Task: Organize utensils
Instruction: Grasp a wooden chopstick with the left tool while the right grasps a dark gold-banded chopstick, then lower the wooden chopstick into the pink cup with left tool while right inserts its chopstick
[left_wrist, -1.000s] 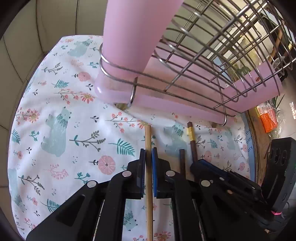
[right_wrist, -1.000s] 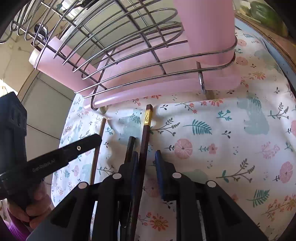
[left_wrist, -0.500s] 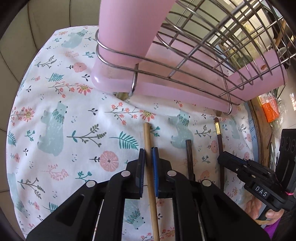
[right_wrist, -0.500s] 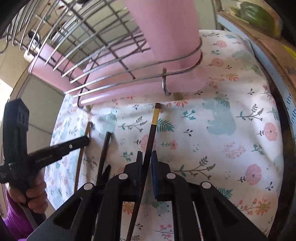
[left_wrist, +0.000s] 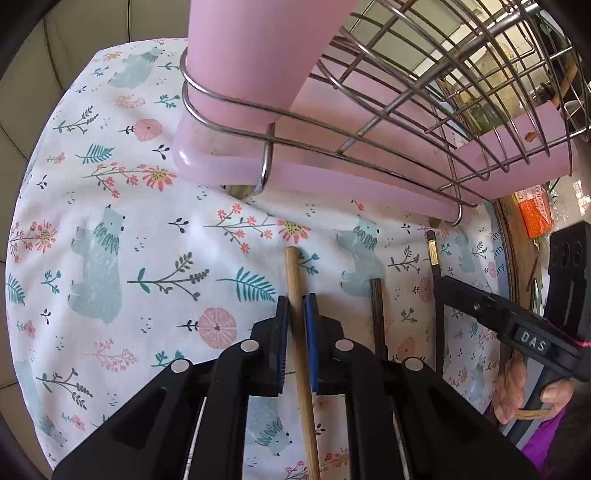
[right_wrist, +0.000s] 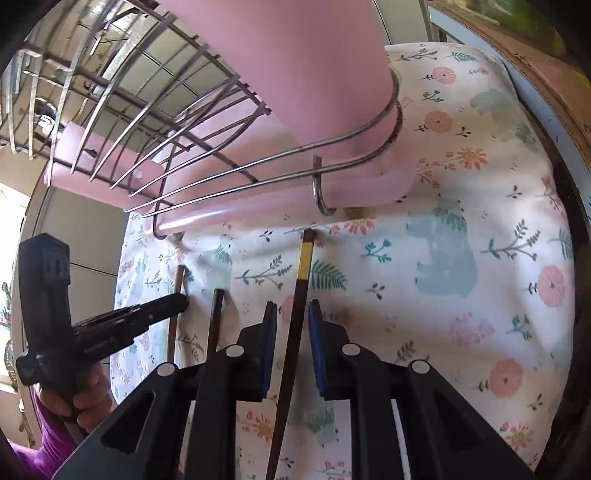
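Now, from the left wrist, the left claw (left_wrist: 295, 308) pinches a pale wooden chopstick (left_wrist: 297, 295) lying on the floral cloth (left_wrist: 110, 221) just before the wire dish rack (left_wrist: 406, 122).

From the right wrist, the right claw (right_wrist: 291, 321), jaws just widening, straddles the gold-banded dark chopstick (right_wrist: 301, 288) without pressing it; a plain dark chopstick (right_wrist: 214, 317) lies alongside.

Table covered by a floral, bear-print tablecloth (left_wrist: 110, 258). On it stand a wire dish rack (left_wrist: 406, 122) over a pink drip tray (left_wrist: 332, 184), and three chopsticks: light wooden (left_wrist: 295, 288), dark brown (left_wrist: 377, 314), gold-banded dark (right_wrist: 301, 295).
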